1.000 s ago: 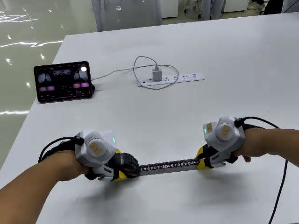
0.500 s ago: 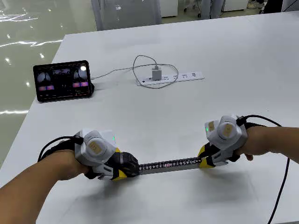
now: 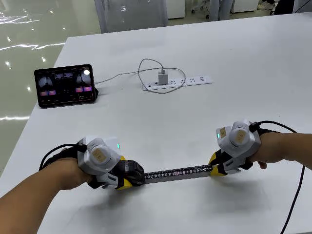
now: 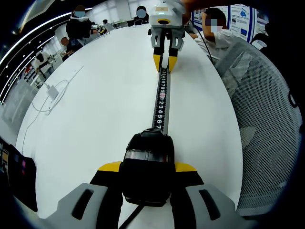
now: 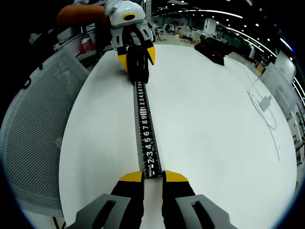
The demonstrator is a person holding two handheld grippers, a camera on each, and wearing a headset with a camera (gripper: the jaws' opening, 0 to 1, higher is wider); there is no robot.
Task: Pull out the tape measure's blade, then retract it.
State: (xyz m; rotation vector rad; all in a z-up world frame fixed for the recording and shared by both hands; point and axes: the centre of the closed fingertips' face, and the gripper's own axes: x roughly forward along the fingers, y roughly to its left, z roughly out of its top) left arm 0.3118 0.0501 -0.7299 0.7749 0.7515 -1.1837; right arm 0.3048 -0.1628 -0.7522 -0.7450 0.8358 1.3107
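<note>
The black tape measure case (image 3: 130,173) (image 4: 148,164) lies near the white table's front edge, and my left gripper (image 3: 123,177) (image 4: 145,167) is shut on it. Its dark numbered blade (image 3: 178,172) (image 4: 161,101) (image 5: 145,131) runs out flat over the table toward the right. My right gripper (image 3: 213,168) (image 5: 152,177) is shut on the blade's tip. In the left gripper view the right gripper (image 4: 165,61) shows at the far end of the blade. In the right gripper view the left gripper (image 5: 136,56) holds the case (image 5: 139,64) at the far end.
A tablet (image 3: 65,85) stands at the table's left. A white power strip (image 3: 178,83) with a charger and looped cable (image 3: 151,73) lies at mid table. Black cables trail from both grippers. The table edge (image 3: 29,122) drops off at the left.
My right gripper has moved a little farther right with the blade's tip, so more blade is out. The left gripper and the case have stayed put.
</note>
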